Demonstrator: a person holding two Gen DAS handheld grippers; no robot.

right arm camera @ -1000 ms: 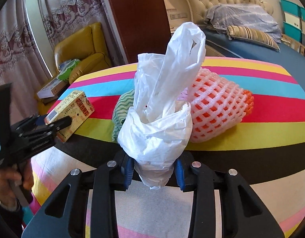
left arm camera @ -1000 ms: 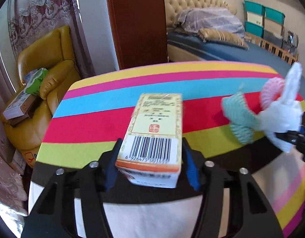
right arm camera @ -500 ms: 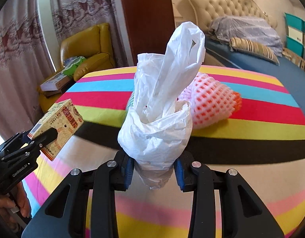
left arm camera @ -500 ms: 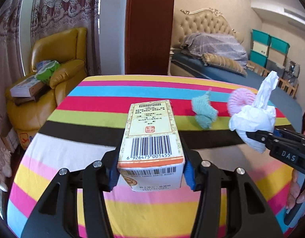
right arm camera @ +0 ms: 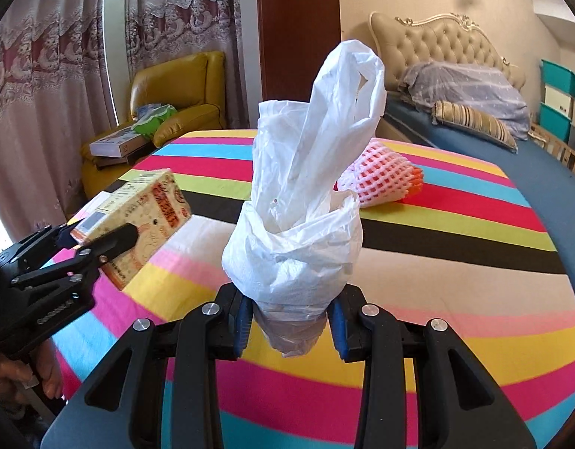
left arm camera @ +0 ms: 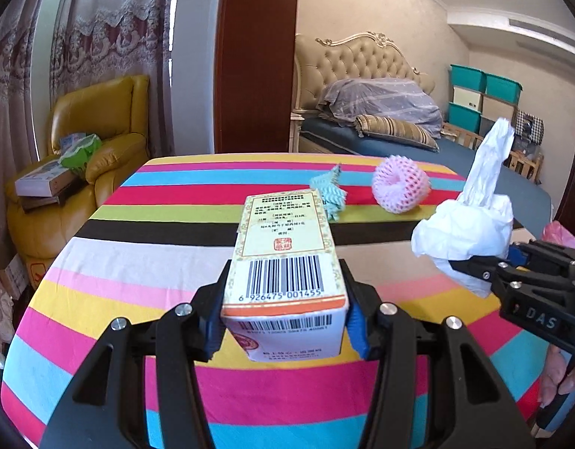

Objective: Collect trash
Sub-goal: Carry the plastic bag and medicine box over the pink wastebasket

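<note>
Between the blue pads of the left gripper sits a cream carton, clamped on both sides with its barcode face up and its far end pointing out over the striped tablecloth. Off to that gripper's right, at about the same reach, the right gripper is closed on a crumpled white plastic bag, which stands upright from the pads with its handle loop rising above the bunched body. Both loads are held above the cloth, not resting on it. Seen from the right wrist, the left gripper with its carton hangs to the left and slightly ahead, well apart from the bag.

Farther out from the left gripper, beyond the black stripe, a teal knitted scrap lies on the cloth, and just to its right lies a pink foam fruit net; the two are near each other but apart. From the right wrist the net shows partly hidden behind the bag.

Past the table's far edge stand a yellow armchair piled with boxes to the left, a dark wooden post in the middle, and a bed with a tufted headboard to the right.
</note>
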